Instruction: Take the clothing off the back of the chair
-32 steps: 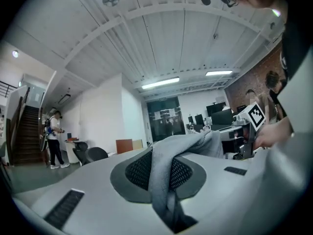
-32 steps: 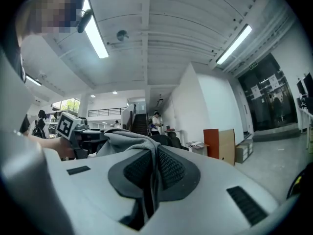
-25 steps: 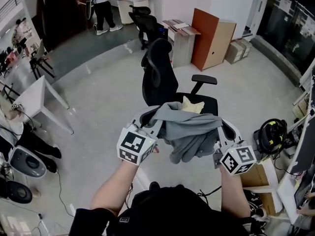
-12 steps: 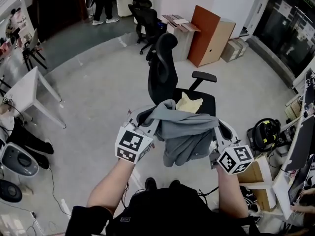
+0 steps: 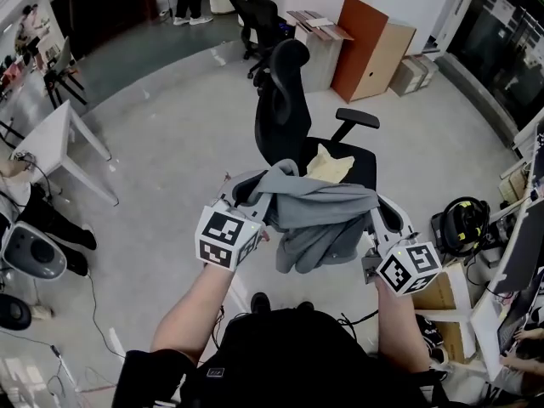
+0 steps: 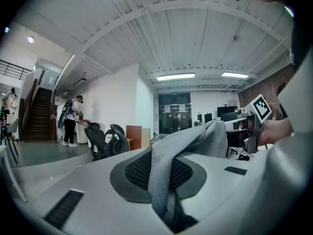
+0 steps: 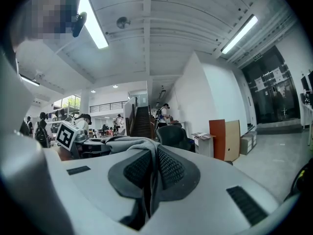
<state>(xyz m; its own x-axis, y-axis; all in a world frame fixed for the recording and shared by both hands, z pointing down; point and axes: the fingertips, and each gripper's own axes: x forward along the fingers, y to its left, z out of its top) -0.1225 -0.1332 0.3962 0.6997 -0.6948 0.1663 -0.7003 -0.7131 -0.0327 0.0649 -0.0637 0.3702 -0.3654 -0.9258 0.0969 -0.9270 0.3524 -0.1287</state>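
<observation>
Nearest the person, at 6 o'clock in the head view, both forearms reach forward with a gripper in each hand. The left gripper (image 5: 253, 201) sits at about 8 o'clock from the grey garment (image 5: 319, 215), and the right gripper (image 5: 375, 219) at about 4 o'clock. In the left gripper view, the left gripper (image 6: 164, 180) has its jaws clamped on a fold of the grey cloth, which runs up between the dark ribbed pads and away toward 2 o'clock. In the right gripper view, the right gripper (image 7: 146, 180) is likewise closed tight on a thin fold of cloth, which trails off toward 10 o'clock.

The garment hangs stretched between the two grippers, with its loose folds sagging toward 6 o'clock. It is clear of the chair's backrest and in front of the seat.

Just beyond, at 12 o'clock from the garment, stands the black office chair (image 5: 285, 100). A pale yellow item (image 5: 330, 167) lies on its seat, and one armrest (image 5: 357, 119) juts toward 1 o'clock.

Farther out, a white worktop (image 5: 51, 143) stands at 10 o'clock. An orange-brown cabinet (image 5: 370, 53) and a cardboard box (image 5: 410, 75) stand at 1 o'clock. A second dark chair (image 5: 259, 15) is at 12 o'clock.
</observation>
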